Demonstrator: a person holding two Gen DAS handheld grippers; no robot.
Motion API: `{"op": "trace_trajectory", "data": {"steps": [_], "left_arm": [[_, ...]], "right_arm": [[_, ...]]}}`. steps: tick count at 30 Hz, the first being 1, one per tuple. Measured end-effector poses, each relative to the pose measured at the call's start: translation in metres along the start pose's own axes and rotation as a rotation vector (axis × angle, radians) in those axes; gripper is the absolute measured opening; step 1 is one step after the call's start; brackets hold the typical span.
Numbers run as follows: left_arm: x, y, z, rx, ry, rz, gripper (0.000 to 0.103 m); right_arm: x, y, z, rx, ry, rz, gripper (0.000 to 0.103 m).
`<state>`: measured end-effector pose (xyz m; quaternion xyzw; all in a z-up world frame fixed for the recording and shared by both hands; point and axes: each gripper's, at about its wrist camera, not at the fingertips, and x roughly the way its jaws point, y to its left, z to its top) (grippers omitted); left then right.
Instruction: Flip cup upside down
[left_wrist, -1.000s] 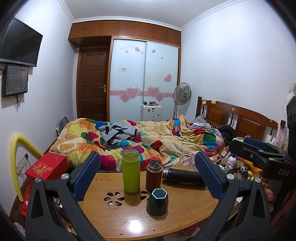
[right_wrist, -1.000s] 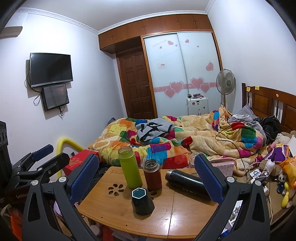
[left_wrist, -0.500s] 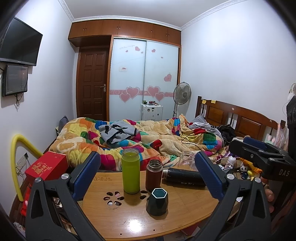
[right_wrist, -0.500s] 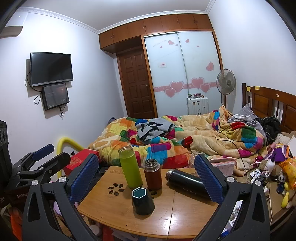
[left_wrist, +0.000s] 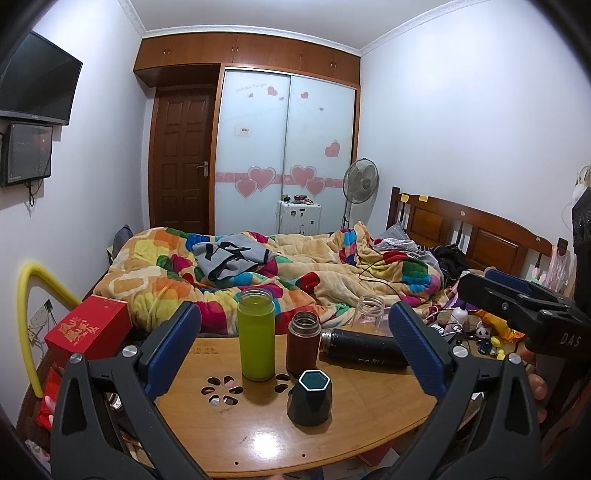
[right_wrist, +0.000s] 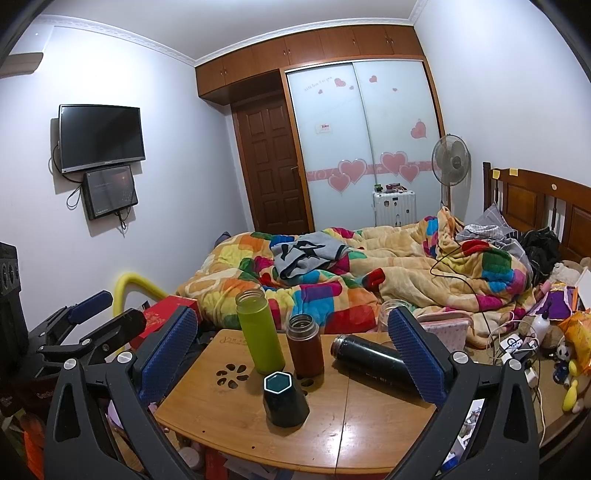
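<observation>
A dark green hexagonal cup (left_wrist: 309, 400) stands upright, mouth up, near the front of a small wooden table (left_wrist: 258, 439). It also shows in the right wrist view (right_wrist: 284, 400). My left gripper (left_wrist: 295, 345) is open and empty, held back from the table with the cup between and beyond its fingers. My right gripper (right_wrist: 291, 347) is open and empty too, also short of the cup. Each gripper shows at the edge of the other's view.
Behind the cup stand a green bottle (left_wrist: 256, 335) and a brown bottle (left_wrist: 303, 342). A black flask (left_wrist: 364, 349) lies on its side at the right. A clear jar (left_wrist: 367, 310) and a bed with a colourful quilt (left_wrist: 258, 273) lie beyond. A red box (left_wrist: 88, 328) sits left.
</observation>
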<state>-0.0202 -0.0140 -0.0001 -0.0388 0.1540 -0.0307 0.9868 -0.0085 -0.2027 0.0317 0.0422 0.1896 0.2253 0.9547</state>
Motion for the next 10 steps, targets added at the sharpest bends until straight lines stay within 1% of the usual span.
{"op": "trace_trajectory", "data": {"steps": [10], "left_arm": [[-0.0022, -0.0043, -0.0010, 0.006, -0.004, -0.020, 0.103]], "right_arm": [[0.0006, -0.0004, -0.0005, 0.002, 0.001, 0.000, 0.103]]}}
